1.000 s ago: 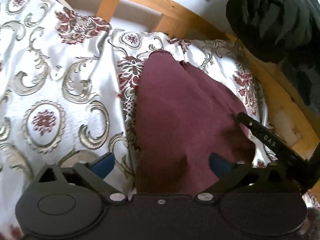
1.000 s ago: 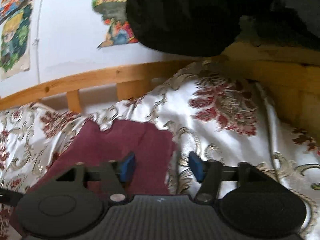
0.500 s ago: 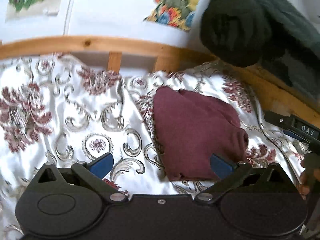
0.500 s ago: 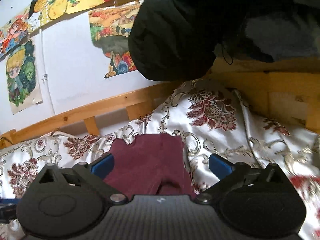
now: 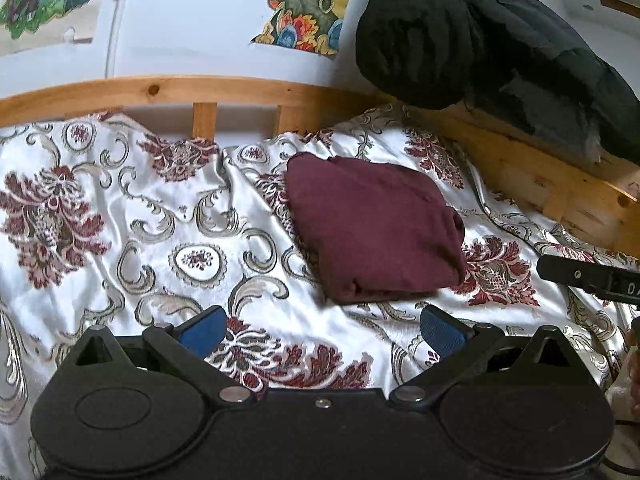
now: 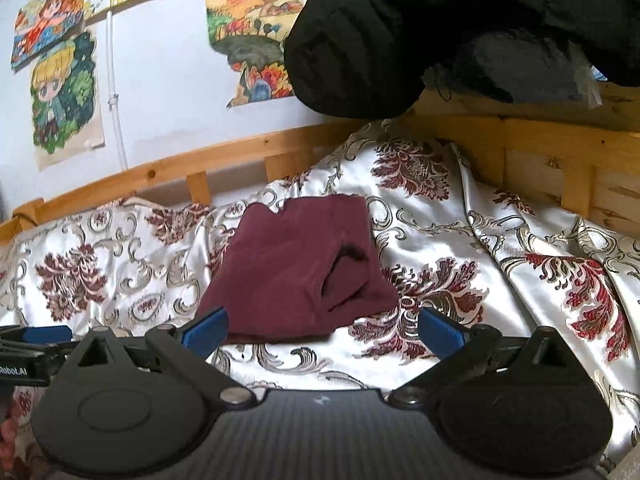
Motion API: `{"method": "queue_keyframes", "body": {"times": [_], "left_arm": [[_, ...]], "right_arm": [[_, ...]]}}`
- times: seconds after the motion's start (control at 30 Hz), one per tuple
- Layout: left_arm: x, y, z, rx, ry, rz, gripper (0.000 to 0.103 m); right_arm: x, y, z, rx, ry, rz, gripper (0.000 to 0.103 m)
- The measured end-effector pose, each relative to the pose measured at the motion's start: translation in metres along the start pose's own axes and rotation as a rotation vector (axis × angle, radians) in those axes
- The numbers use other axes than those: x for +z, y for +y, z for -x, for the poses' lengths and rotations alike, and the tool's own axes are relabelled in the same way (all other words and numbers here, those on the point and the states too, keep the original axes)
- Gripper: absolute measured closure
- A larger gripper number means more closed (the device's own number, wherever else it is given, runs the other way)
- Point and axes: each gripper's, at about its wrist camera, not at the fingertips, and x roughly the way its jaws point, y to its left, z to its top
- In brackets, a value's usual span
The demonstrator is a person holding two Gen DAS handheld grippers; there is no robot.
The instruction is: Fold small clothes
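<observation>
lying folded near the bed's point(image 5: 240, 92) far right corner, the maroon cloth point(image 5: 372, 228) is sitting free; both hand-held grippers, left point(image 5: 322, 330) and right point(image 6: 322, 330), are gaping wide, holding nothing.

Left hand-held gripper point(image 5: 322, 330) wide open; right hand-held gripper point(image 6: 322, 330) just opened, empty.

Black jacket point(image 5: 500, 40), cut off at frame edge

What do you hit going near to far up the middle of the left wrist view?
left gripper → patterned bedspread → folded maroon garment → wooden bed rail → white wall with a drawing
</observation>
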Motion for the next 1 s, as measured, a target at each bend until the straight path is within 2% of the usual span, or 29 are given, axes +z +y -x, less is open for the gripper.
{"method": "queue_keyframes", "body": {"times": [0.33,0.53,0.7,1.0], "left_arm": [[-0.001,0.002,-0.003,0.014,0.029,0.017,0.001],[0.001,0.000,-0.009,0.108,0.074,-0.005,0.001],[0.002,-0.004,-0.010,0.209,0.084,-0.063,0.001],[0.000,-0.003,-0.009,0.195,0.089,-0.046,0.001]], "right_arm": [[-0.004,0.000,-0.012,0.010,0.031,0.000,0.000],[-0.005,-0.001,-0.014,0.016,0.046,-0.011,0.000],[-0.006,0.000,-0.017,0.022,0.067,-0.014,0.000],[-0.009,0.002,-0.022,0.026,0.103,-0.014,0.000]]}}
